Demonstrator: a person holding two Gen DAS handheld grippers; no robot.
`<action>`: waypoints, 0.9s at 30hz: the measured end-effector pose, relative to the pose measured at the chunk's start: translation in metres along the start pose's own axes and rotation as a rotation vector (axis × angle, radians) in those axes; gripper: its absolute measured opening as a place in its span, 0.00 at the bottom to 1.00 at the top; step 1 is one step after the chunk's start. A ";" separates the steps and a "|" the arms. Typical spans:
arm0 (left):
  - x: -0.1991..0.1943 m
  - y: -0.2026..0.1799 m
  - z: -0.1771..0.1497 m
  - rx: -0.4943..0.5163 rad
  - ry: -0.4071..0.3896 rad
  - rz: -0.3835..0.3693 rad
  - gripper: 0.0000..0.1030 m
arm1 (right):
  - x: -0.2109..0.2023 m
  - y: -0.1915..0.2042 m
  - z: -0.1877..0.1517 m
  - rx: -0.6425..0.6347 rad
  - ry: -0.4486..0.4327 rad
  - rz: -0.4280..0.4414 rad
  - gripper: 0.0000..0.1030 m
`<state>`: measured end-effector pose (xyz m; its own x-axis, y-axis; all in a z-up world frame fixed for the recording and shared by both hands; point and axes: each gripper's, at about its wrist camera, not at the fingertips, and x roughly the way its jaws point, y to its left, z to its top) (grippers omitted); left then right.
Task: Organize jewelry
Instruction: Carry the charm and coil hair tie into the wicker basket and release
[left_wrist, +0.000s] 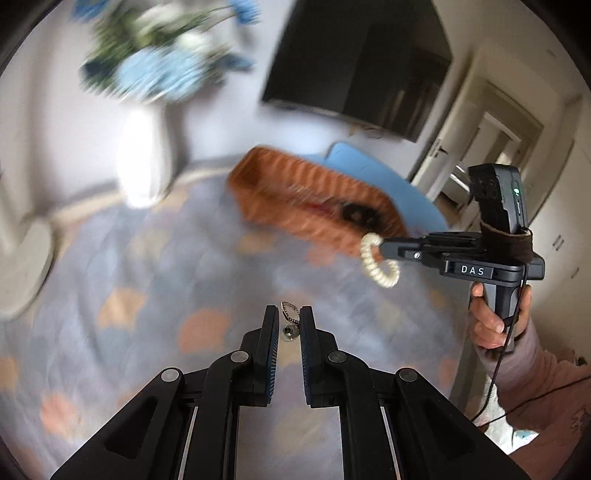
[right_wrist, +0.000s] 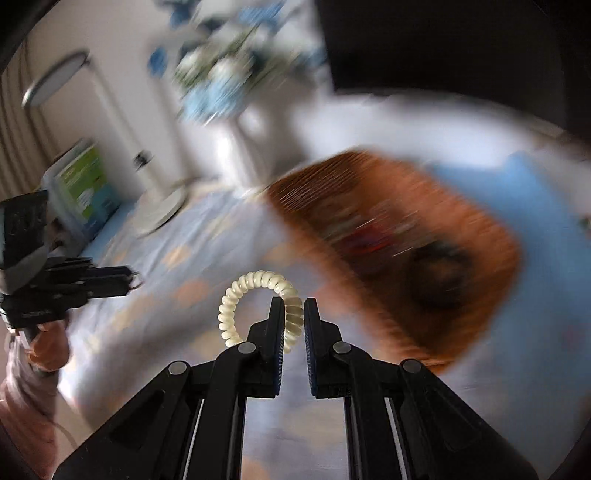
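Note:
My left gripper (left_wrist: 289, 314) is shut on a small metal earring (left_wrist: 290, 312) and holds it above the patterned cloth. My right gripper (right_wrist: 294, 308) is shut on a cream spiral coil bracelet (right_wrist: 255, 291), which loops out to the left of the fingers. In the left wrist view the right gripper (left_wrist: 380, 248) holds the coil (left_wrist: 376, 264) just in front of the orange woven basket (left_wrist: 295, 199). In the right wrist view the basket (right_wrist: 491, 266) lies ahead to the right, blurred, with dark and red items inside. The left gripper (right_wrist: 135, 280) shows at the far left.
A white vase (left_wrist: 142, 158) with blue and white flowers stands at the back. A blue pad (right_wrist: 546, 221) lies under the basket. A dark screen (left_wrist: 362, 62) hangs on the wall. A white lamp base (right_wrist: 162, 210) and a green box (right_wrist: 88, 184) stand at the back left.

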<state>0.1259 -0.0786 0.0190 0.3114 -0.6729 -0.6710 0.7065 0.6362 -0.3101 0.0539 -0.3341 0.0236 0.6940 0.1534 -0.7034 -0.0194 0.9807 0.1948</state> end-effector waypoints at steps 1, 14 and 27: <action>0.003 -0.007 0.011 0.009 -0.008 -0.013 0.11 | -0.008 -0.010 0.003 0.007 -0.023 -0.032 0.11; 0.093 -0.049 0.110 0.008 0.015 -0.083 0.11 | 0.000 -0.104 0.035 0.203 -0.060 -0.155 0.11; 0.176 -0.016 0.142 -0.071 0.066 0.097 0.11 | 0.086 -0.119 0.067 0.291 0.073 -0.141 0.11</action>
<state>0.2595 -0.2609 0.0010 0.3319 -0.5819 -0.7424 0.6275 0.7238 -0.2868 0.1647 -0.4461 -0.0144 0.6214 0.0371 -0.7826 0.2871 0.9186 0.2715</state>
